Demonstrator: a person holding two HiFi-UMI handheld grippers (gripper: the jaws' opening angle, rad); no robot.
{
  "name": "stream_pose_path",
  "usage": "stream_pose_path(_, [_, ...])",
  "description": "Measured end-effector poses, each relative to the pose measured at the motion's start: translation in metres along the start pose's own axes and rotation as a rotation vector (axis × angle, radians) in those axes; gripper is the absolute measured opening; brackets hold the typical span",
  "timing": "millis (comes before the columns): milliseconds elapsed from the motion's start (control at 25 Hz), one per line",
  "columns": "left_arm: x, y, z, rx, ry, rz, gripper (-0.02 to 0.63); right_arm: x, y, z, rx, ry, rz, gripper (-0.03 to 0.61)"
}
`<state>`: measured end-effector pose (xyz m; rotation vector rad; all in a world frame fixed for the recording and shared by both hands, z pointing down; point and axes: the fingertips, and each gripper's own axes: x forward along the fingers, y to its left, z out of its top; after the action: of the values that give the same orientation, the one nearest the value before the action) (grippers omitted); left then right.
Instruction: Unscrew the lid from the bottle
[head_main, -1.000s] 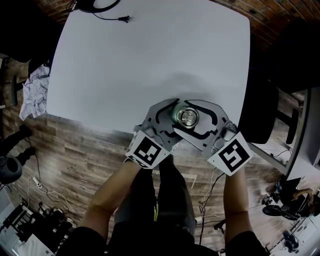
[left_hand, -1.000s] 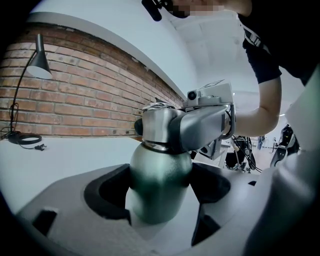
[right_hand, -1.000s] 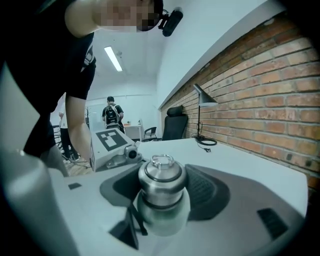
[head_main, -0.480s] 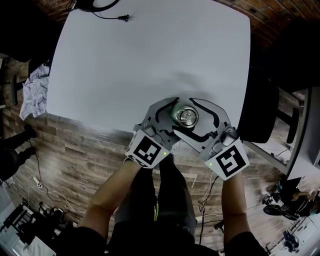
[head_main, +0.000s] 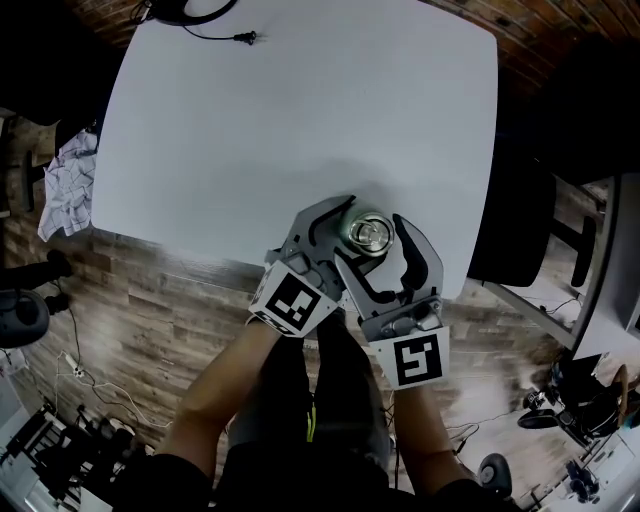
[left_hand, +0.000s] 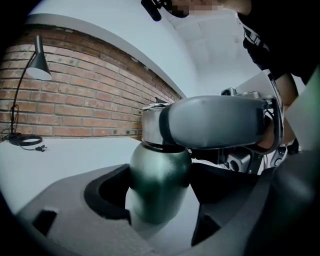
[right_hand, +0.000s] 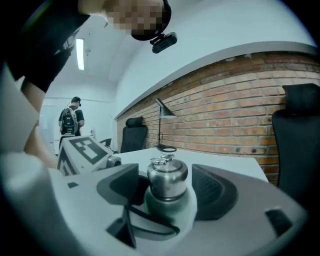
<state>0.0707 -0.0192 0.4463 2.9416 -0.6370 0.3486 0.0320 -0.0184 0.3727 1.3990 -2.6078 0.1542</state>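
Both grippers mask the bottle (left_hand: 160, 170) from above at the table's (head_main: 300, 120) near edge; left gripper (left_hand: 160, 194) clamps its body, right gripper's (right_hand: 168, 183) jaws opening clear of the lid (right_hand: 167, 170)

Head view: high above, facing steeply down on the white table (head_main: 300, 120). The whole tabletop is in frame, with the wearer's arms and legs at the bottom edge. It sees the bottle (head_main: 368, 234) end-on from the top.

Left gripper view: rides the left gripper (head_main: 347, 230), low near table level, looking along the jaws. It is very close to the bottle body and faces the brick wall (left_hand: 75, 100) and lamp (left_hand: 37, 65).

Right gripper view: rides the right gripper (head_main: 374, 242), its jaws opening with the lid (right_hand: 167, 172) between them. It sits slightly higher, close, with the same wall running off right.

All 3 views share the bottle. The 2 gripper views share the wall and lamp, and each sees the other gripper.
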Motion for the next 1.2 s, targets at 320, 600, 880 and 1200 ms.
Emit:
stream_pose_path(320, [0.000, 0.001, 0.000, -0.003, -0.001, -0.003, 0.382, 0.014, -0.005, 0.000, 0.005, -0.011, -0.112, 0.307])
stream_pose_path(600, [0.000, 0.000, 0.000, -0.004, -0.002, -0.003, 0.382, 0.014, -0.010, -0.009, 0.059, 0.019, -0.146, 0.273])
stream_pose_path(880, [-0.001, 0.001, 0.000, -0.005, -0.001, -0.002, 0.382, 0.016, -0.003, -0.011, 0.028, 0.046, 0.044, 0.272])
stream_pose_path(1200, [0.000, 0.000, 0.000, -0.007, 0.002, -0.006, 0.382, 0.012, 0.005, -0.016, 0.026, 0.108, 0.373, 0.270])
